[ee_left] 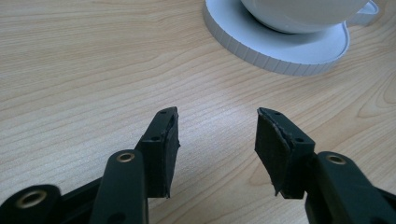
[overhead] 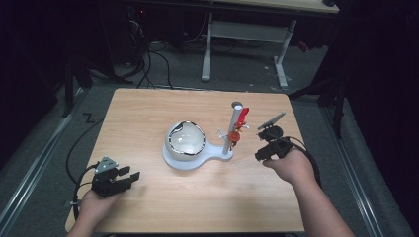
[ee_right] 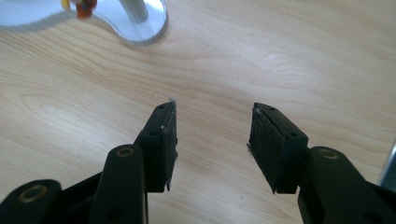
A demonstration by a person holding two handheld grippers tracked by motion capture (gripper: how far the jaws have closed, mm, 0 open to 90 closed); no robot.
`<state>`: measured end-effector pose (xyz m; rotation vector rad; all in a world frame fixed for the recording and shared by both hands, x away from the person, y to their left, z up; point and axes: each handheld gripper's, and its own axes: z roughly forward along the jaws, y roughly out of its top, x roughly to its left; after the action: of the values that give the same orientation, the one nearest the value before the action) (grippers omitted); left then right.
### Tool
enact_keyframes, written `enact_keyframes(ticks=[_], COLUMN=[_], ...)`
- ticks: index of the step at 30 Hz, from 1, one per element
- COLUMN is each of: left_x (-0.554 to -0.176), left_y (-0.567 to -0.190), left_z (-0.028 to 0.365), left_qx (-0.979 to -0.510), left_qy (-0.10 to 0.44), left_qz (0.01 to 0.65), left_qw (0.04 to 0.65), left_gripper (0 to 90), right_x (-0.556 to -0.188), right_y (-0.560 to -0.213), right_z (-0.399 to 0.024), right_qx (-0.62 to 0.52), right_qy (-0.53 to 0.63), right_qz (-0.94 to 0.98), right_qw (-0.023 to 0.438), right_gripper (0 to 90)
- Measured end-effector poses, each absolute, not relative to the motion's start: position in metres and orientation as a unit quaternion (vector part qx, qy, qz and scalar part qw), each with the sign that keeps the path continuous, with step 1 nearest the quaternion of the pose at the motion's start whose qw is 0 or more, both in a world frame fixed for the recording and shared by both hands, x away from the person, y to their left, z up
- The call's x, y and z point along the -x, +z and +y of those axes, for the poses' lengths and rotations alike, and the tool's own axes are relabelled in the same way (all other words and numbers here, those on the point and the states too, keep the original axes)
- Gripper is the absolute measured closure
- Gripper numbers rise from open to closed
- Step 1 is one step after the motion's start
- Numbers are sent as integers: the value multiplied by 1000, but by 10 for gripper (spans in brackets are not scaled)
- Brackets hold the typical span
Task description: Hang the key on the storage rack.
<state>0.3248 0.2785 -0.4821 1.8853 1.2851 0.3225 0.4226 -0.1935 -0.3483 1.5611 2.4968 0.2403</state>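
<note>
A white stand base [overhead: 217,152] lies mid-table and carries a glossy white bowl [overhead: 187,140]. A grey post [overhead: 232,128] rises from its right lobe, with a red piece [overhead: 242,117] and a small orange piece [overhead: 233,137] hanging on it. My left gripper [overhead: 129,177] rests low at the table's front left, open, with nothing between its jaws [ee_left: 217,114]; ahead of it are the base rim [ee_left: 280,51] and the bowl [ee_left: 299,14]. My right gripper [overhead: 262,147] hovers just right of the post, open and empty [ee_right: 212,109], over bare wood. The base lobe [ee_right: 140,23] sits beyond it.
The wooden table [overhead: 148,113] stands on grey floor. Behind it is a desk with white legs [overhead: 281,54], and black cables [overhead: 158,59] lie on the floor. Cables trail from both grippers off the table's front corners.
</note>
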Motion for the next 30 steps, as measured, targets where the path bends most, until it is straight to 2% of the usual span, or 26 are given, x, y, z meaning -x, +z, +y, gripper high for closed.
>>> enact_keyframes(ticks=[10,15,30], left_x=[-325,-325,-325], left_y=[-484,-484,-487], left_z=[277,276,275], left_qx=[-751,-753,-756], left_qy=[126,125,123], left_qz=[508,507,507], left_qw=[402,400,395], left_gripper=[496,496,496], right_x=[-399,-388,-343], right_y=[-414,-432,-455], right_z=[-206,-208,-217], right_qx=[-539,-538,-525], right_qy=[99,109,205], right_qz=[833,832,804], right_qw=[78,84,192], right_gripper=[512,512,508])
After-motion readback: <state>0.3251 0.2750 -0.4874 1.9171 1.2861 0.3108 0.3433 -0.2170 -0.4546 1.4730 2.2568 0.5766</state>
